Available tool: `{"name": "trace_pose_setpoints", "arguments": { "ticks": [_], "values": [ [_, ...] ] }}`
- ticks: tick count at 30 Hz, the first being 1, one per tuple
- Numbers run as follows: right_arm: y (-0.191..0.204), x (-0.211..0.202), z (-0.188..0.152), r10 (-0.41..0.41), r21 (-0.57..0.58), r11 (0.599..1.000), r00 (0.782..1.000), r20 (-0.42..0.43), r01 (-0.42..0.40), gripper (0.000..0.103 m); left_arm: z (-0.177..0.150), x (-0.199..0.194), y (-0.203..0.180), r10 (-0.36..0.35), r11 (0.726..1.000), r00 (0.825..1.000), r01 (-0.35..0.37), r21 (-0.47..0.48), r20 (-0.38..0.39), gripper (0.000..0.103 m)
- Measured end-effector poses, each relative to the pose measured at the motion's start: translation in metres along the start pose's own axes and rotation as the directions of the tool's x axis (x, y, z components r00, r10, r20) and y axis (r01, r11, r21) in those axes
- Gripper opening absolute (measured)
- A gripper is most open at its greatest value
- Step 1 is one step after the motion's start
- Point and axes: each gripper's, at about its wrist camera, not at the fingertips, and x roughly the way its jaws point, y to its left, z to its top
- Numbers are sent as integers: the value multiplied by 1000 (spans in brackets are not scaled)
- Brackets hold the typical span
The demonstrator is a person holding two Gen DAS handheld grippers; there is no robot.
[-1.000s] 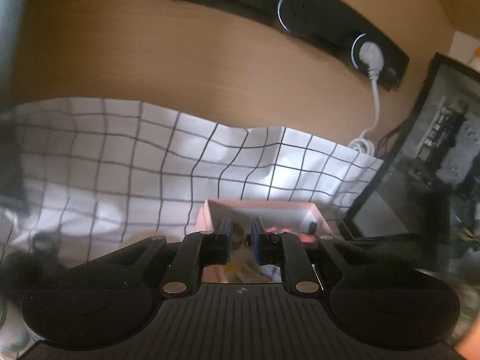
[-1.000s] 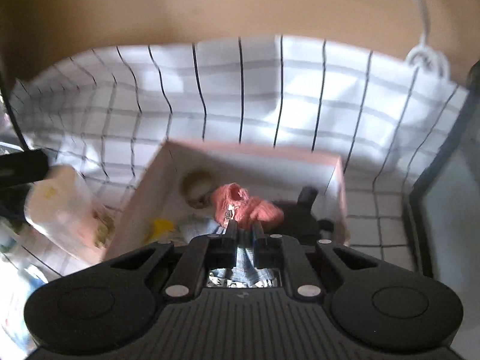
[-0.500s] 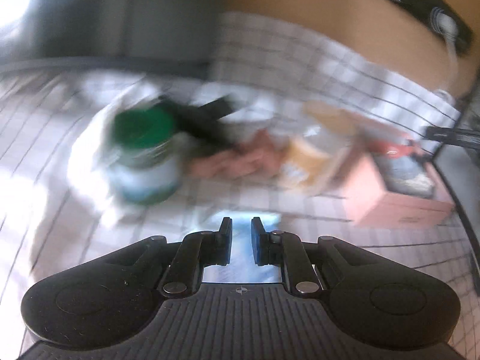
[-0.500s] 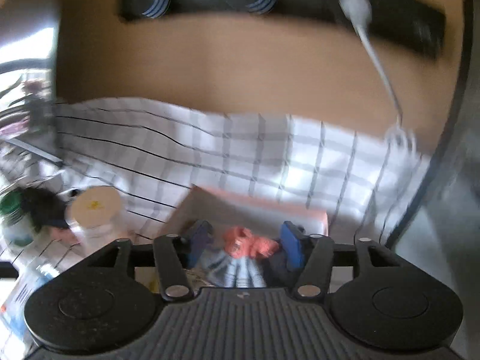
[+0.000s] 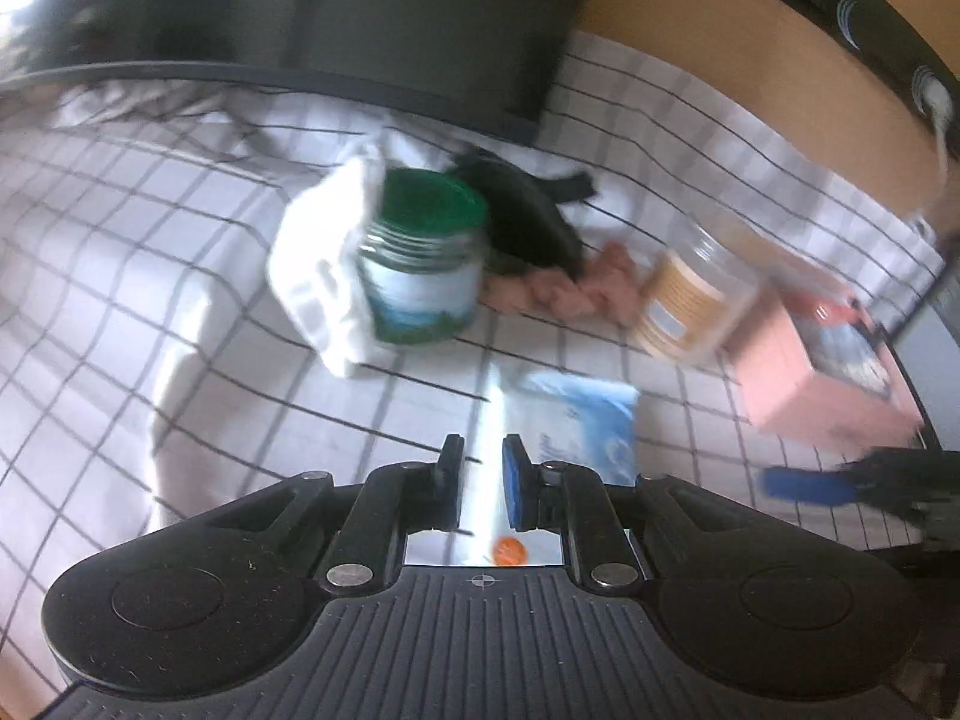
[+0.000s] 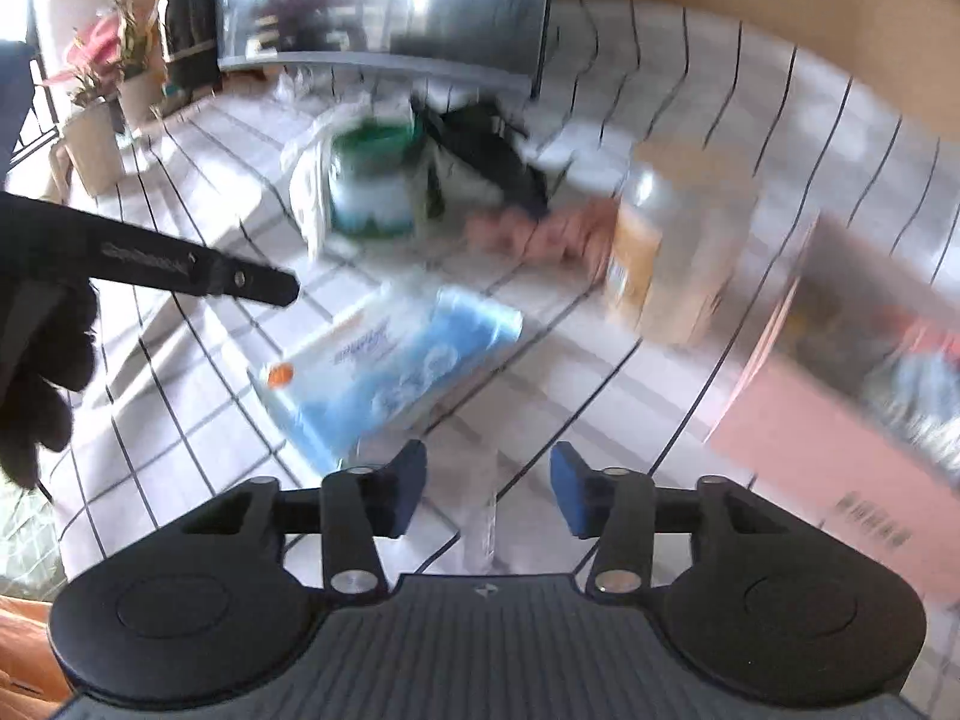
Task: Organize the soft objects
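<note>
On the checked tablecloth a pink cloth (image 5: 564, 288) (image 6: 528, 228) and a black cloth (image 5: 528, 210) (image 6: 486, 150) lie crumpled between two jars. A white cloth (image 5: 318, 264) wraps the left side of the green-lidded jar (image 5: 426, 258). The pink box (image 5: 822, 378) (image 6: 840, 420) at the right holds soft items. My left gripper (image 5: 483, 456) is shut and empty, hovering over a blue tissue pack (image 5: 576, 420) (image 6: 396, 360). My right gripper (image 6: 489, 480) stands open with its jaws closing and nothing between them, near the pack and the box.
An amber jar (image 5: 690, 300) (image 6: 666, 252) stands between the cloths and the box. A dark monitor (image 5: 360, 18) rises behind the jars. The left gripper's finger (image 6: 198, 270) and a gloved hand (image 6: 36, 360) reach in at the left. Potted plants (image 6: 96, 114) stand far left.
The right gripper opened over the pink box, left its soft item there, and swung left. The left gripper also swung left from the box toward the jars and cloths, staying shut.
</note>
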Motion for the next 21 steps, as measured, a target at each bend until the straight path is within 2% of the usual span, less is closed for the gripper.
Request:
{"name": "trace_pose_setpoints", "arguments": {
  "ticks": [3, 4, 5, 10, 13, 17, 21],
  "values": [
    [0, 6, -9, -8, 22, 1000, 1000, -30, 8, 31, -4, 2, -12, -21, 998, 1000, 21, 56, -2, 15],
    [-2, 6, -11, 2, 27, 1000, 999, -40, -1, 19, -5, 4, -15, -25, 997, 1000, 25, 74, -6, 15],
    [-2, 8, -13, 7, 27, 1000, 999, -51, -5, 12, -6, 6, -18, -25, 996, 1000, 26, 90, -11, 15],
    [-4, -1, -26, -50, 15, 999, 997, -51, 51, 12, -7, 17, -33, -26, 983, 999, 30, 179, -21, 15],
    [-21, -12, -39, -110, 46, 993, 992, -56, 112, 12, -8, 23, -39, 25, 975, 1000, -21, 222, -12, 15],
    [-44, -32, -59, -230, 76, 969, 972, -54, 234, 12, -9, 30, -46, 55, 962, 998, -42, 271, -41, 15],
    [-60, -45, -75, -295, 109, 949, 955, -35, 297, 13, -13, 36, -57, 42, 948, 996, -16, 318, -77, 16]
  ]
}}
